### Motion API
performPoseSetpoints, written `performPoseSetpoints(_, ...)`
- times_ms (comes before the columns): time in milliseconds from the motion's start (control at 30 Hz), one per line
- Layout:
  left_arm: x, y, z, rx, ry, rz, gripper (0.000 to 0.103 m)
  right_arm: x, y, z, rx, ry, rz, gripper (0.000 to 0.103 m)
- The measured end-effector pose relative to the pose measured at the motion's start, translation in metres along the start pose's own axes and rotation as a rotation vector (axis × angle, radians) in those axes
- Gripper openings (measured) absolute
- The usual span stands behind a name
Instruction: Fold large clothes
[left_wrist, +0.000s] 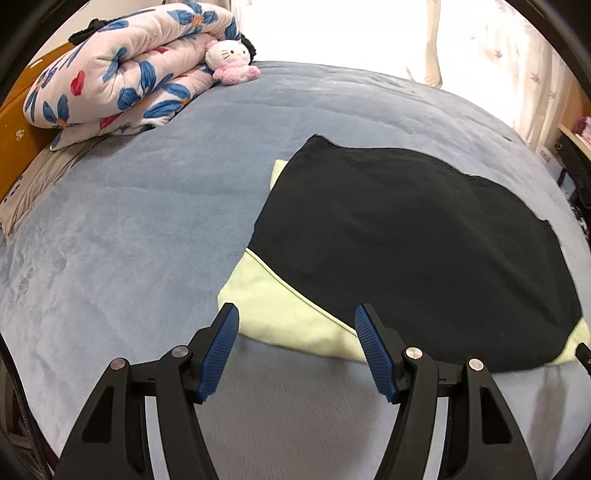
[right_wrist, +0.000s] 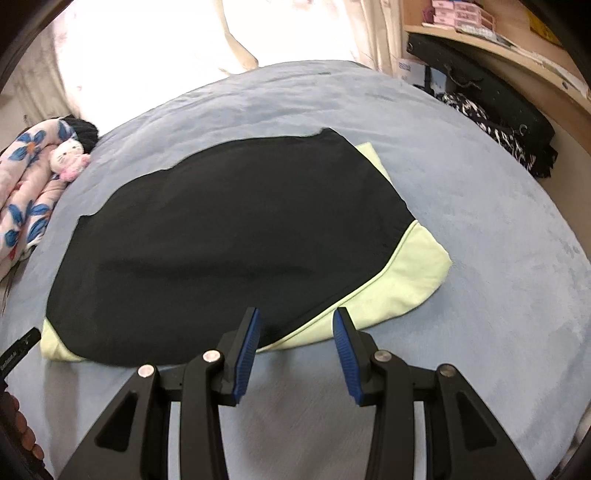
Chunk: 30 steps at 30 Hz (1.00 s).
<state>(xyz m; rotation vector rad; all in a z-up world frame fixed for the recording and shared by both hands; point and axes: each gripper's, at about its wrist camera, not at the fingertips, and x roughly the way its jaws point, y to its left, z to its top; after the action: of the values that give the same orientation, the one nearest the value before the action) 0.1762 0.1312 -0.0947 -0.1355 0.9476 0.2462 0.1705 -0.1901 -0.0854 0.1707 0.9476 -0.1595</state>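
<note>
Lying flat on the bed (left_wrist: 147, 229), the garment (left_wrist: 424, 236) is soft and limp; pinch its near corners. Left gripper (left_wrist: 297, 314) and right gripper (right_wrist: 297, 317) both gape empty.

Matt black-and-pale-green cloth garment (left_wrist: 424, 236), plush blue fleece bedspread (left_wrist: 129, 229), quilted floral cotton duvet (left_wrist: 122, 74), fuzzy plush toy (left_wrist: 231, 61), ribbed blue rubbery pads (left_wrist: 221, 350), matt black plastic gripper arms, wooden shelf (right_wrist: 495, 48).
</note>
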Motion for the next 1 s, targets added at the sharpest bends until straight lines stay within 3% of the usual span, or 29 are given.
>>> performPoseSetpoints(133, -0.027, -0.005, -0.010, 0.022, -0.023, -0.038, 0.064, -0.021, 0.014, -0.010, -0.046, -0.024, 0.000, 0.056)
performPoseSetpoints(567, -0.089, -0.003, -0.048, 0.034, -0.050, -0.157, 0.064, -0.059, 0.062, -0.050, -0.165, -0.046, 0.143, 0.057)
performPoseSetpoints(767, -0.084, 0.011, -0.059, -0.054, -0.041, -0.348, 0.069, -0.064, 0.078, -0.061, -0.186, -0.093, 0.166, 0.057)
performPoseSetpoints(1000, -0.040, 0.012, -0.062, -0.104, 0.013, -0.436, 0.069, -0.049, 0.093, -0.064, -0.199, -0.124, 0.153, 0.060)
